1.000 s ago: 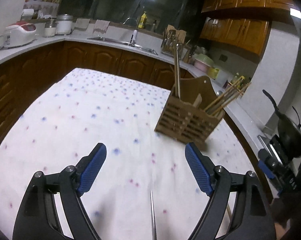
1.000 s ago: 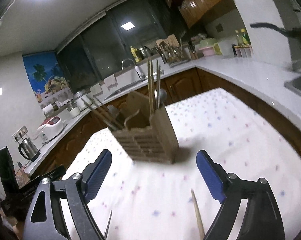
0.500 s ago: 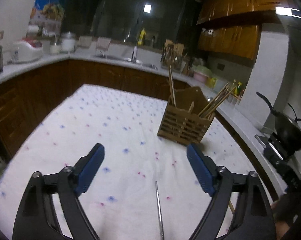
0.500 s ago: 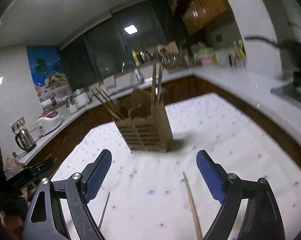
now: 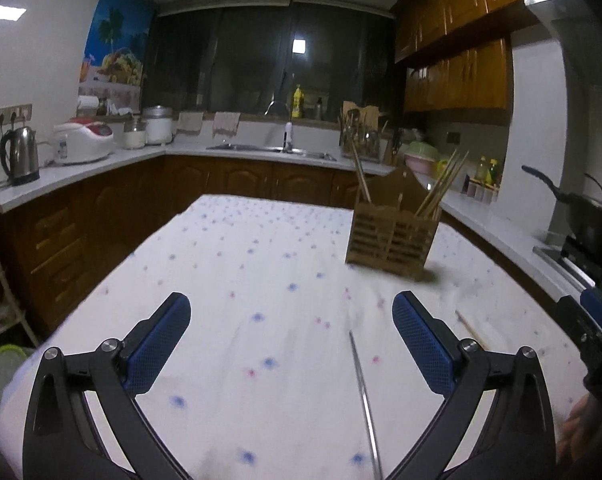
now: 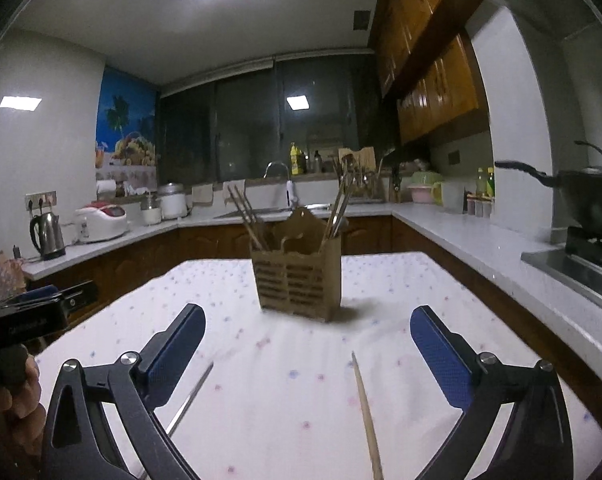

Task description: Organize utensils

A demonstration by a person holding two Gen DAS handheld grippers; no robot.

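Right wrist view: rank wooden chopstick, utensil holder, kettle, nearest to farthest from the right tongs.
1. Wooden chopstick: on the cloth between the open right tongs.
2. Utensil holder: standing mid-table, straight ahead.
3. Kettle: on the far left counter.

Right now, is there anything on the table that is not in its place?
Yes. Two chopsticks lie loose on the cloth: a metal one and a wooden one, both in front of the holder, where the other chopsticks stand. Neither is gripped.
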